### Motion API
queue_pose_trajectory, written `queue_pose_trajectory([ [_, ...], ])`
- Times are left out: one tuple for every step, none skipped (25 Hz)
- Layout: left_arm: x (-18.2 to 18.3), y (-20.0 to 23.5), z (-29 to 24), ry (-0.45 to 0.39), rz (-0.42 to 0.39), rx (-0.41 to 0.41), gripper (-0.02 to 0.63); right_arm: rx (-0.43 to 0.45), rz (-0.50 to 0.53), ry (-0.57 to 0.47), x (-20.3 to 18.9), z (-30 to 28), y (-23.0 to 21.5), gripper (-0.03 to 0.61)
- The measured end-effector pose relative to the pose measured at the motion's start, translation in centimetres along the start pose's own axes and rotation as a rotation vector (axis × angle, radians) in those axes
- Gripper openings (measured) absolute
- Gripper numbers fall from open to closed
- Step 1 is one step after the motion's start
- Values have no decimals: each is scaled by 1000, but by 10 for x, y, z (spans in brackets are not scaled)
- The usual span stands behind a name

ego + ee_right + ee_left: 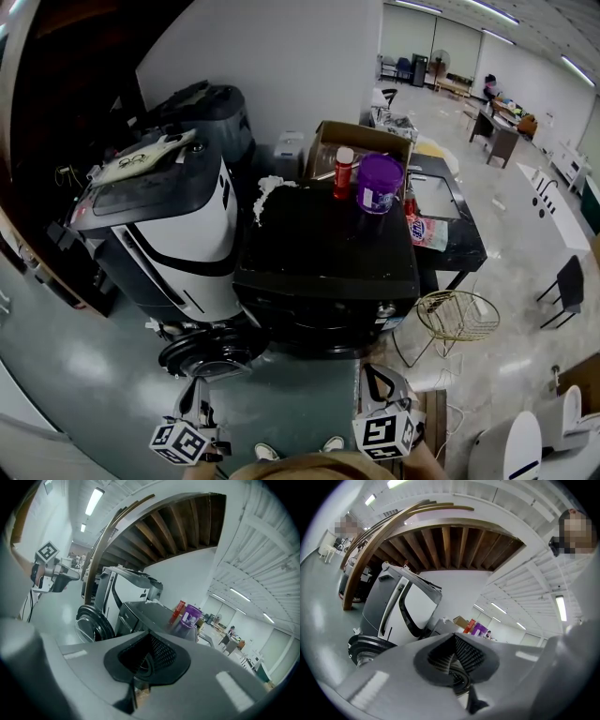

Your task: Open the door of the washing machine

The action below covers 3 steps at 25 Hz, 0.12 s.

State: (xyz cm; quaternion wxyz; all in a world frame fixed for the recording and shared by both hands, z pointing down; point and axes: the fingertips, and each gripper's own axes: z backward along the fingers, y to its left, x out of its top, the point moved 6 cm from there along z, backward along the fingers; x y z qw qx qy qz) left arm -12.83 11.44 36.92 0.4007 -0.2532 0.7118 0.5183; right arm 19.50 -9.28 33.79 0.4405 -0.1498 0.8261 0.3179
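Washing machine (323, 272) drum hidden under its top.

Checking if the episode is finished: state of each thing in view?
washing machine door: open, swung out left
left gripper: shut, empty
right gripper: shut, empty
red bottle: upright, capped
purple tub: upright, lid on
cardboard box: open at top

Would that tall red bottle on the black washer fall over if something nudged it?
Probably. The red bottle stands upright, tall and narrow, so a push near its white cap would likely tip it. It looks like rigid plastic, so it should hardly crumple. The squat purple tub beside it might block a fall that way.
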Motion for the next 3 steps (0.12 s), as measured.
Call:
queue_pose_trajectory([
  [0,1,0,0,0,2,60,2,0,-1,1,-1,0,3],
  [0,3,-1,-1,-2,4,60,4,0,-2,1,-3,1,5],
  [0,4,-1,-2,-3,5,60,6,1,-3,2,-4,1,3],
])
